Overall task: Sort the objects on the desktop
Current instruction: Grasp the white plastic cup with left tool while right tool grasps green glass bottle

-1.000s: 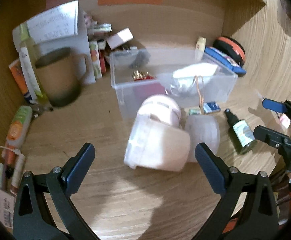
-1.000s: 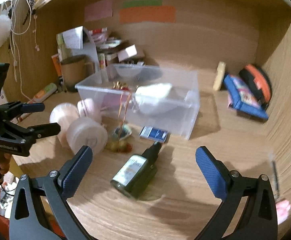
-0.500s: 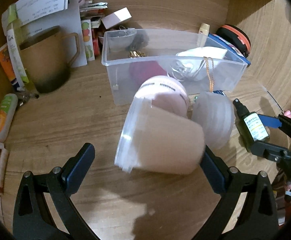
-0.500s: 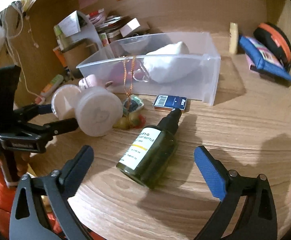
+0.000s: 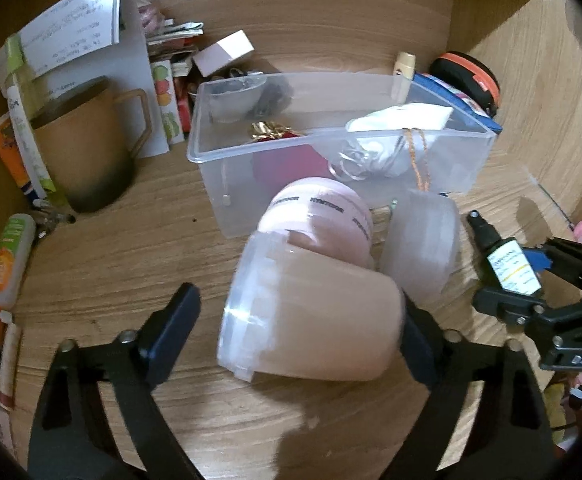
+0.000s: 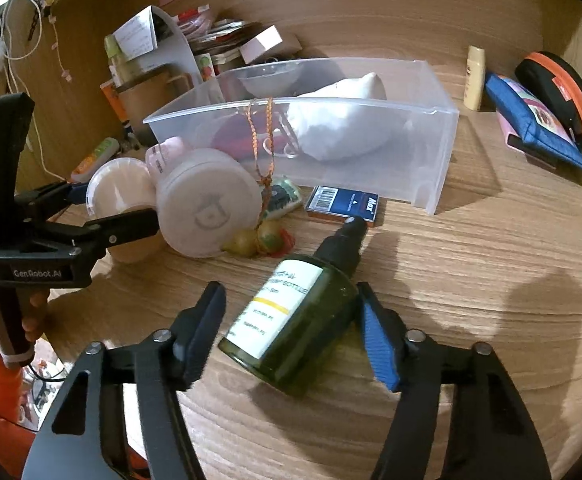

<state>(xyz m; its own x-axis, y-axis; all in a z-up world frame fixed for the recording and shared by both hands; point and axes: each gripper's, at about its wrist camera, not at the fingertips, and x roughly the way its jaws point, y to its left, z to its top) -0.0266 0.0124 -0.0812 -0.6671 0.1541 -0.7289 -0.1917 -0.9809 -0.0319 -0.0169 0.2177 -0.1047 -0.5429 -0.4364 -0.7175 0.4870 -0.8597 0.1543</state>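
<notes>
Left wrist view: the left gripper (image 5: 297,322) has its jaws set wide, with a pink lidded jar (image 5: 311,312) lying on its side between them on the tabletop (image 5: 131,248). The right pad touches the jar's base end at 3 o'clock; the left pad stands clear of the lid end, so the jar is not clamped. A second pink jar (image 5: 323,216) lies touching it at 12 o'clock, and a frosted round container (image 5: 423,248) lies at 2 o'clock. The clear plastic bin (image 5: 331,136) sits just beyond, holding a white pouch (image 5: 395,120). A brown mug (image 5: 87,148) stands at 10 o'clock.

Right wrist view: the right gripper (image 6: 291,330) has its jaws partly closed around a dark green spray bottle (image 6: 295,320) lying on the tabletop, cap pointing to 12 o'clock. The blue right pad touches the bottle's side; a narrow gap shows at the left pad, so the hold is not yet firm. A blue box (image 6: 343,205) lies beyond the cap, in front of the bin. A blue pouch (image 6: 531,128) rests at 2 o'clock
</notes>
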